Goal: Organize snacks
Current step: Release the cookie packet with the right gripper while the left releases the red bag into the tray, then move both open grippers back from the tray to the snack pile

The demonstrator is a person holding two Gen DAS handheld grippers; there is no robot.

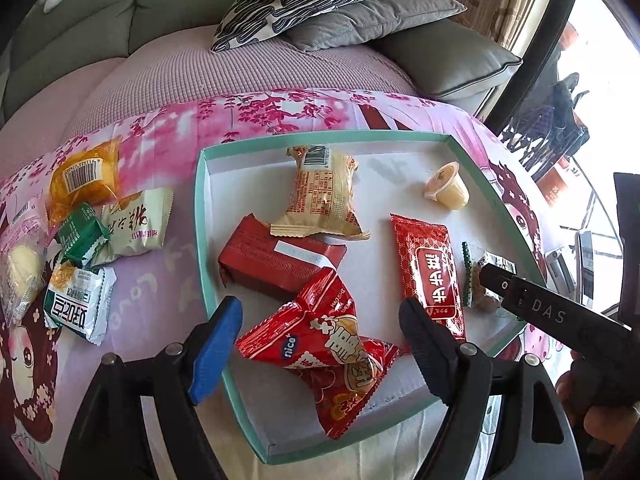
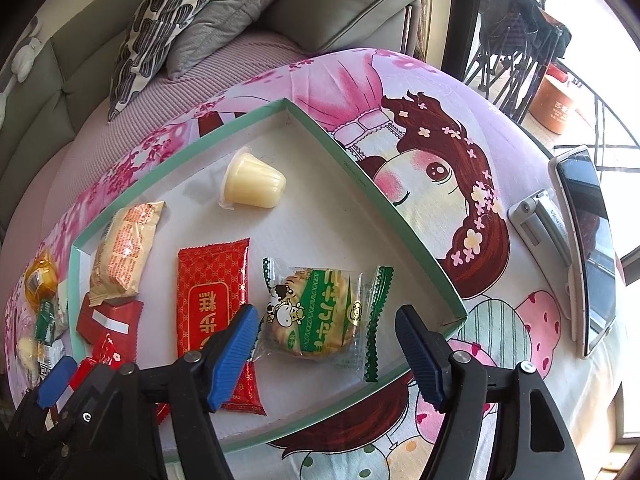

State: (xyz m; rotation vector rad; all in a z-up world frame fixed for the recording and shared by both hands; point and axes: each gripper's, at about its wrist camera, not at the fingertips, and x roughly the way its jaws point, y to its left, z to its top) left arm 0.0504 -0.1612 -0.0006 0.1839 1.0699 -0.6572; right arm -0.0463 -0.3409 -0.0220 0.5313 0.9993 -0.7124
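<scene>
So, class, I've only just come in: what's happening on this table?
A person is sorting snacks into a shallow green-edged tray with a claw in each hand. The left claw stands open over a crumpled red packet; the right claw stands open over a clear-wrapped cracker. Neither grips anything. Several packets wait outside on the pink cloth.

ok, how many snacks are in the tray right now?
6: tan packet at the back, jelly cup back right, dark red box mid-left, crumpled red bag in front, long red packet, green-edged cracker far right. Others could hide beneath.
</scene>
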